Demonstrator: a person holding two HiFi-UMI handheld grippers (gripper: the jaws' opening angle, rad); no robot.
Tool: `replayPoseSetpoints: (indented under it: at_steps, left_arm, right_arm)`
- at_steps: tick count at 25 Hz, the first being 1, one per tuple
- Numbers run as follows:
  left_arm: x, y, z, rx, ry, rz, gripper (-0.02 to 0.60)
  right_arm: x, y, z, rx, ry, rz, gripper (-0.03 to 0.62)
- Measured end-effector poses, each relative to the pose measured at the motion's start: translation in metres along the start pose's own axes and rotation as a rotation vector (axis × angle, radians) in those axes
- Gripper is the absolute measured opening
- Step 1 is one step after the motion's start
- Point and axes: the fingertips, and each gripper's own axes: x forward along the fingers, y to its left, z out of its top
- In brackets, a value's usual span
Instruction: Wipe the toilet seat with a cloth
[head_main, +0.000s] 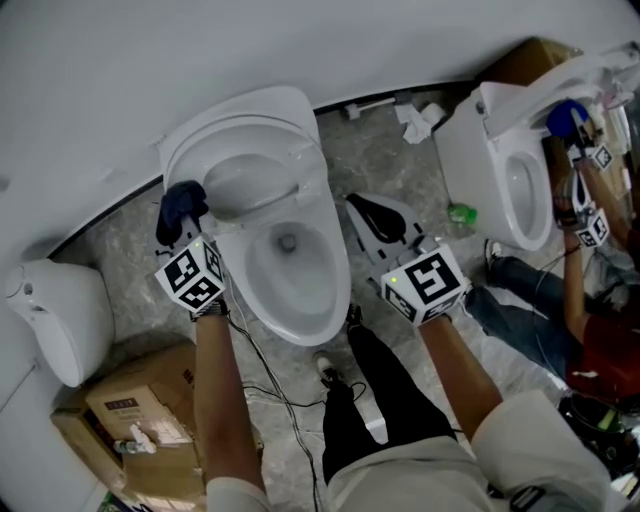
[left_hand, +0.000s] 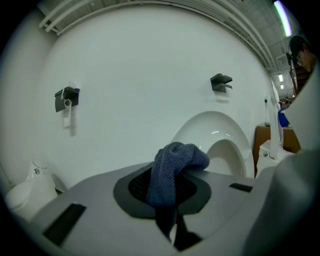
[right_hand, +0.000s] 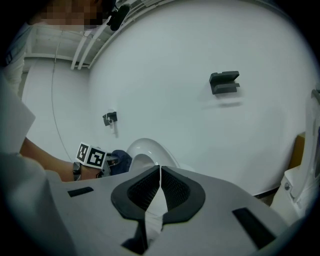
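Note:
A white toilet (head_main: 318, 292) stands in the middle of the head view, its seat (head_main: 262, 199) and lid (head_main: 250, 115) tipped up against the wall. My left gripper (head_main: 183, 207) is shut on a dark blue cloth (left_hand: 173, 167), which bunches over the jaw tips. It hangs at the left edge of the raised seat; whether the cloth touches the seat I cannot tell. My right gripper (head_main: 372, 222) is shut and empty, right of the bowl over the floor. In the right gripper view the closed jaws (right_hand: 160, 169) point toward the lid (right_hand: 151, 150) and the cloth (right_hand: 121, 161).
A second toilet (head_main: 478, 165) stands at the right, where another person (head_main: 585, 300) works with grippers. A white fixture (head_main: 62, 318) and cardboard boxes (head_main: 140, 405) sit at the left. Cables (head_main: 275, 395) trail across the floor between my legs. A green object (head_main: 461, 213) lies by the second toilet.

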Motion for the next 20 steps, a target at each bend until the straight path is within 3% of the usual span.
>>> replayPoseSetpoints:
  at_steps: [8,20]
  left_arm:
    - [0.007,-0.016,0.024,-0.079,-0.038,0.037,0.043]
    - [0.013,-0.093,0.079,-0.127,-0.119,-0.093,0.041]
  right_arm:
    - [-0.010,-0.026,0.011,-0.002,-0.016,-0.021,0.029]
    - [-0.032,-0.062,0.003,0.010,-0.024,-0.069,0.029]
